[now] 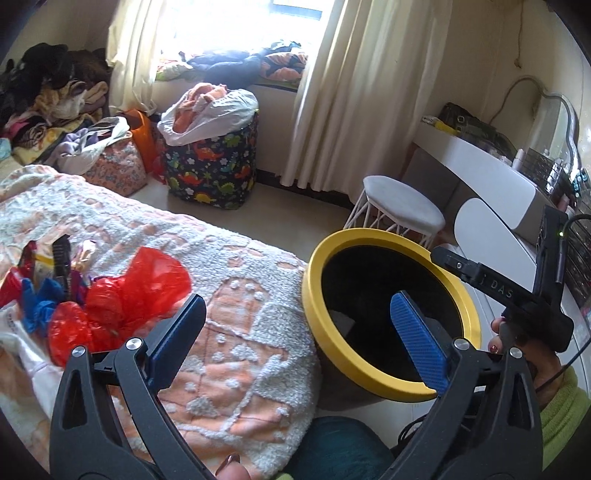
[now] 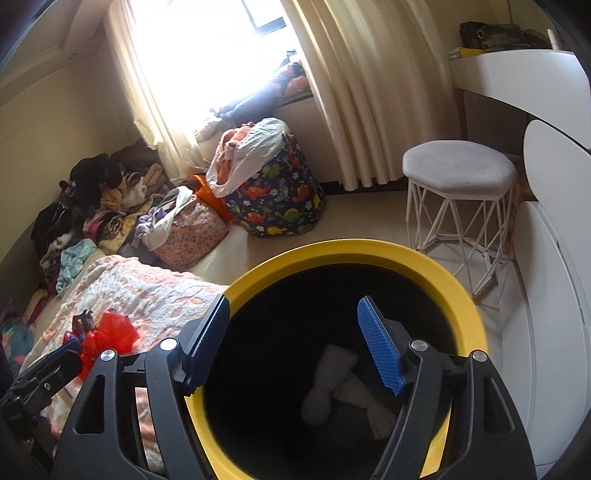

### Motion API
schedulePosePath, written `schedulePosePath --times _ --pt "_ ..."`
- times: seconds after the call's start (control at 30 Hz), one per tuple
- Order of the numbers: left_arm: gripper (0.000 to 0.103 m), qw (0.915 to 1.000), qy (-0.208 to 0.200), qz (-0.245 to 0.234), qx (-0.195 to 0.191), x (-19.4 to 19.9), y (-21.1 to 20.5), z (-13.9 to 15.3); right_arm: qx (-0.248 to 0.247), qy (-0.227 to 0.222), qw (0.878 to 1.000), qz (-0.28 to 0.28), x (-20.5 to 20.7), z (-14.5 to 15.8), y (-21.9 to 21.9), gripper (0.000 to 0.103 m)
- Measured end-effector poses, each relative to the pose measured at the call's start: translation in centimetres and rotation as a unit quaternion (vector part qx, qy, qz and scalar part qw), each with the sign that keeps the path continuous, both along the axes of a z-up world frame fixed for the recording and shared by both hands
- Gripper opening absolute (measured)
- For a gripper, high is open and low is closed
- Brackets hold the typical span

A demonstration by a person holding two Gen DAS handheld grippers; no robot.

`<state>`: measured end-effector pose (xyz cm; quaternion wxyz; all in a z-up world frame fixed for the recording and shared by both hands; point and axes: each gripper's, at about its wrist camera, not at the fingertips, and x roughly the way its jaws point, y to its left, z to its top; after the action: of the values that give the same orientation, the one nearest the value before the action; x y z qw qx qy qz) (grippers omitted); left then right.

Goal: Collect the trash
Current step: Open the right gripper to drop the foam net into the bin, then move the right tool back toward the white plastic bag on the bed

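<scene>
The left wrist camera is looking forward and downward along its own fingers from above the near corner of the bed (image 1: 229, 288), facing the far window (image 1: 240, 22), with the bin (image 1: 314, 273) just to its right. The right wrist camera is sitting nearer the bin (image 2: 458, 291), peering straight into its dark mouth. Both views are sharing the bin, bed corner, stool (image 1: 402, 201), dinosaur basket (image 1: 210, 166) and curtains (image 1: 369, 92).
</scene>
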<state>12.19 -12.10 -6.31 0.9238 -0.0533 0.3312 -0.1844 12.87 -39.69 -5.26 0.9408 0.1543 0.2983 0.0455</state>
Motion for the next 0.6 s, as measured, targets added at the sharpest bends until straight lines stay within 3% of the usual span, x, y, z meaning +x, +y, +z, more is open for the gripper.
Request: schedulePosePath --times 0.6 --pt "0.092 0.9962 -0.022 0.082 -0.019 -0.8 7.2 1.8 -0.011 -0.016 0.995 0.094 -1.3 1.8 8.5 0.079"
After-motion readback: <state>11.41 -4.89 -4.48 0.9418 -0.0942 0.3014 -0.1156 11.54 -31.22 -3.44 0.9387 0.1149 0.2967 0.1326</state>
